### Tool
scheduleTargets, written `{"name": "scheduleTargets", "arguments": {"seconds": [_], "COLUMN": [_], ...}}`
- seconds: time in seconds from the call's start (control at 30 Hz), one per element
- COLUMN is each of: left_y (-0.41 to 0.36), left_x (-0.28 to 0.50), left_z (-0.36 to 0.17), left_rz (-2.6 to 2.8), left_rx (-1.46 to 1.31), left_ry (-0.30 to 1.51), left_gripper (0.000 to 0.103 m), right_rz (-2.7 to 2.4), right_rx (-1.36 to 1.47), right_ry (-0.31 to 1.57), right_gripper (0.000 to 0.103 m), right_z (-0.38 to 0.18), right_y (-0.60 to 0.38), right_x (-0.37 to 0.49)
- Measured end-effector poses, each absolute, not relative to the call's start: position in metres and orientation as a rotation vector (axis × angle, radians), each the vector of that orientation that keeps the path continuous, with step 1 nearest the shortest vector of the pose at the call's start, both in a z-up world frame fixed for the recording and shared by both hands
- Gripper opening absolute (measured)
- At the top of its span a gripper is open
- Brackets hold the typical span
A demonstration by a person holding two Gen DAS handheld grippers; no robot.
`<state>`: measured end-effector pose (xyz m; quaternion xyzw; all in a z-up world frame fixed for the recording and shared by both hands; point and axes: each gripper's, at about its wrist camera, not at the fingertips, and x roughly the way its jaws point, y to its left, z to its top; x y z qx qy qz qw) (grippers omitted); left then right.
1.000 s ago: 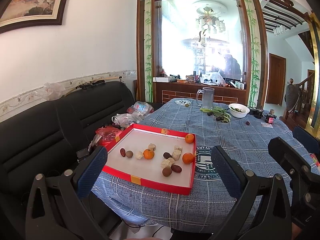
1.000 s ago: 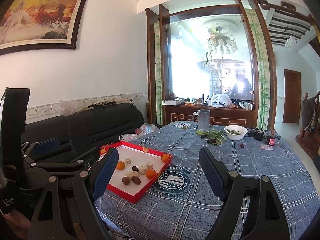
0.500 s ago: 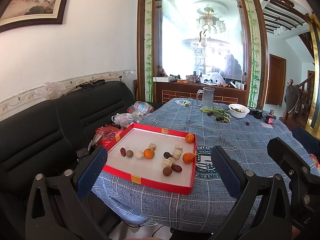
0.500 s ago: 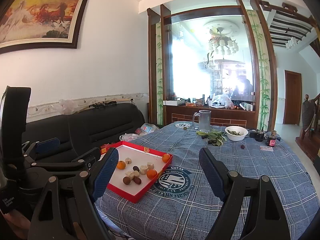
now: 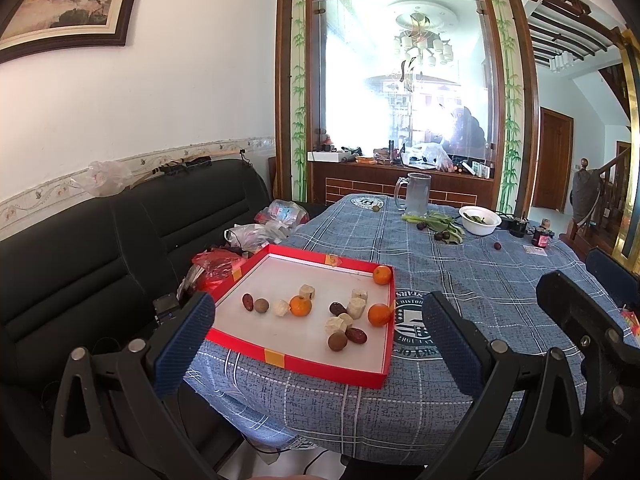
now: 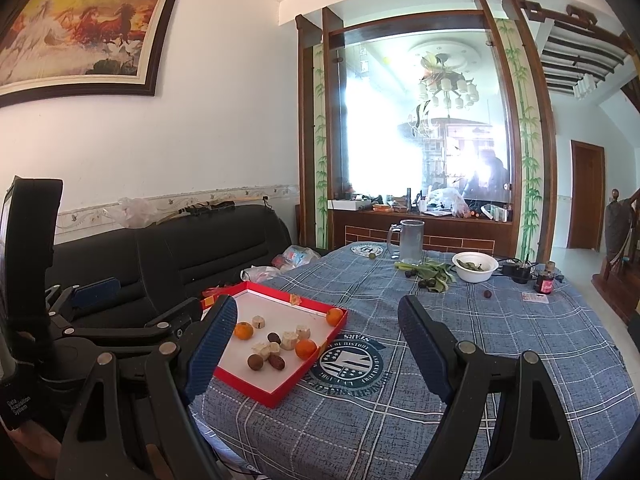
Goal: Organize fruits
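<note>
The left gripper (image 5: 316,336) is held in the air short of the worktop (image 5: 480,280), jaws spread wide with nothing between them. The right gripper (image 6: 316,344) is likewise raised above the worktop's near edge, jaws wide apart and empty.

The red tray (image 5: 298,362) lies flat on the blue checked tablecloth (image 6: 460,340) at the worktop's near left corner, beside the black sofa (image 5: 100,248). Inside the tray lie 3 oranges: 1 (image 5: 382,274) in the far right corner, 1 (image 5: 379,315) against the right wall, and 1 (image 5: 300,306) near the middle. Pale cut pieces (image 5: 356,307), dark red dates (image 5: 356,335) and brown round fruits (image 5: 337,341) are scattered among them, mostly toward the right half. 1 date (image 5: 247,302) and 1 brown fruit (image 5: 261,305) lie apart at the left.

At the far end of the worktop stand a glass jug (image 5: 416,194) and a white bowl (image 5: 479,220), with green leaves (image 5: 438,222) between them.
</note>
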<state>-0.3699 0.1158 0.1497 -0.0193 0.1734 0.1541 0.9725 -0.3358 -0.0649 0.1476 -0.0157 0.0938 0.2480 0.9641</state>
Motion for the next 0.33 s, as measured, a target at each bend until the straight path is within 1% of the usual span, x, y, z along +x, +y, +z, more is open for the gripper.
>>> {"name": "scheduleTargets", "arguments": {"seconds": [0.2,0.33], "left_y": [0.116,0.112], "left_x": [-0.367,-0.349], "left_z": [0.147,0.142], "left_rz": [0.314,0.300], "left_rx": [-0.038,-0.037], "left_ry": [0.356,0.368], "left_gripper": [0.103,0.103], "right_rz": [0.519,0.518], "right_rx": [-0.022,0.007], "right_ry": [0.191,0.213], "right_gripper": [0.083,0.083], "right_z": [0.148,0.150], "right_y": [-0.064,-0.075], "right_x": [-0.320,-0.296]}}
